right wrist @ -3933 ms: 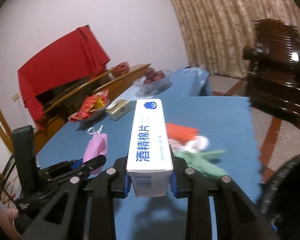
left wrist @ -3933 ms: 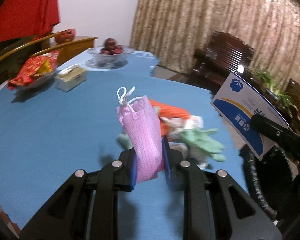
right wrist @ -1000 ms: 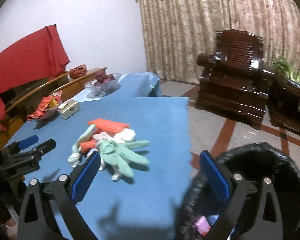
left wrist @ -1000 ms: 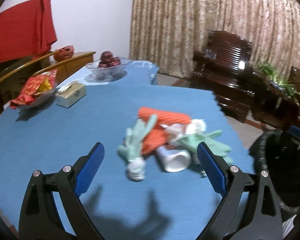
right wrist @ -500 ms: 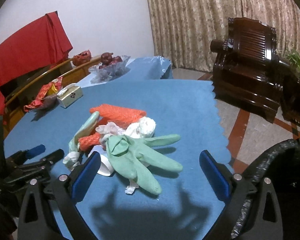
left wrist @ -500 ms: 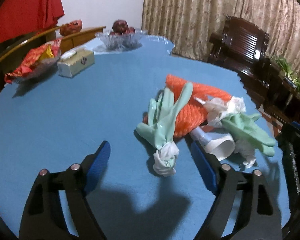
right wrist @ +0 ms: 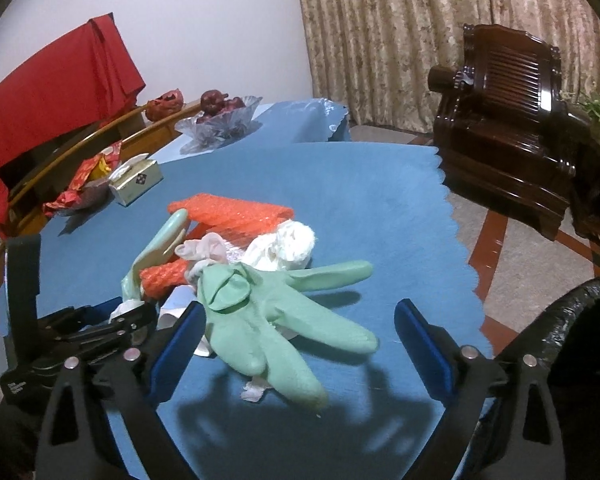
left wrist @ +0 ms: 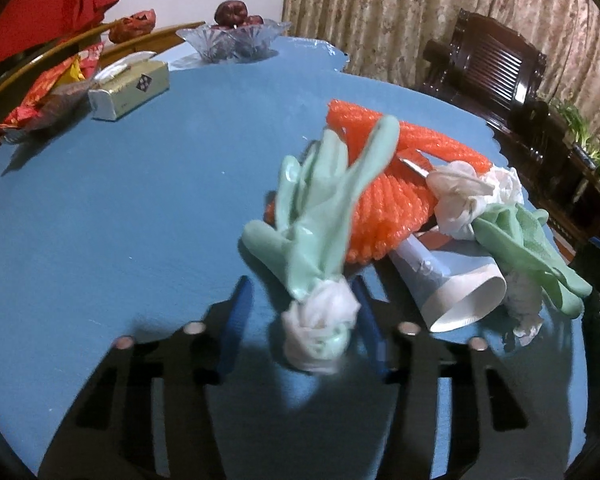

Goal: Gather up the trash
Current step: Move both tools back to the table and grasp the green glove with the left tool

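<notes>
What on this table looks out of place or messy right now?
A heap of trash sits near the edge of the blue table: two green gloves, orange mesh, crumpled tissue and a paper cup tipped on its side. The tissue box and fruit bowl look orderly.

Tablecloth (left wrist: 140, 200) plain blue. Both gloves mint green: near glove (left wrist: 320, 216) with white cuff, far glove (right wrist: 276, 312) all green. Netting (left wrist: 384, 196) bright orange, ribbed. Paper cup (left wrist: 452, 280) white and pale blue. My left claw (left wrist: 304, 320) and right claw (right wrist: 300, 348): black frames, blue pads. Curtain (right wrist: 380, 32) tan, mottled floral. Draped cloth (right wrist: 52, 80) red. Bin liner (right wrist: 572, 304) glossy black.
</notes>
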The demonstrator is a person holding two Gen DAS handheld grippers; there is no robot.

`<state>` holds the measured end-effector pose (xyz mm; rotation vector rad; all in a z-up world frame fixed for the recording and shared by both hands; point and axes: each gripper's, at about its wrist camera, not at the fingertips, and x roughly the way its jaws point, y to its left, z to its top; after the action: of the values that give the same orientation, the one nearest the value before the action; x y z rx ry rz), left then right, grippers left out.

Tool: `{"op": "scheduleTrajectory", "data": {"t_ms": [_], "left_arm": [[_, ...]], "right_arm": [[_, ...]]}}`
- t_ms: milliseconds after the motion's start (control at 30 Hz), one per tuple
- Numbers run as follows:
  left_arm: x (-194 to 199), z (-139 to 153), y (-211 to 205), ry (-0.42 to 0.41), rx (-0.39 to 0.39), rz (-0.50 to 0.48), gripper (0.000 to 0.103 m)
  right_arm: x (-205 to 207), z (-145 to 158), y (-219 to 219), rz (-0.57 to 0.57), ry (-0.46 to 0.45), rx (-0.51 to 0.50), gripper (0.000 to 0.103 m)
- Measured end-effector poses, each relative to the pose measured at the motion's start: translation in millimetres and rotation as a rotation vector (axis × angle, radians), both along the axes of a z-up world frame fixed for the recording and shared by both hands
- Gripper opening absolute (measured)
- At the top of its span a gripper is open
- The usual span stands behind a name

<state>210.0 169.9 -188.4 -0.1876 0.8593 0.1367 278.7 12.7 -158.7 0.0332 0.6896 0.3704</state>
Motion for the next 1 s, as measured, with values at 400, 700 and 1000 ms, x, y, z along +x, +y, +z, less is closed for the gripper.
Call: {"op": "scheduleTrajectory", "data": {"t_ms": [400,700,1000], "left_arm": [[-26.4,20.9,6.9,-0.047,-0.027,0.027,0.027],[-42.7,43.5,15.0,-0.113,-0.013,0.059,0.027],[-36.7,43.6,18.4,-0.116,-0.022,0.060,0.027]], "right_arm": [[8.9,-14.5,21.4,0.060,0.026,-0.033,0.083],[14.5,-7.3,34.9,0.086,0.004,-0.031,0.080],[28.0,-8.0,49.5,0.107,0.003,-0.042,0.080]]}}
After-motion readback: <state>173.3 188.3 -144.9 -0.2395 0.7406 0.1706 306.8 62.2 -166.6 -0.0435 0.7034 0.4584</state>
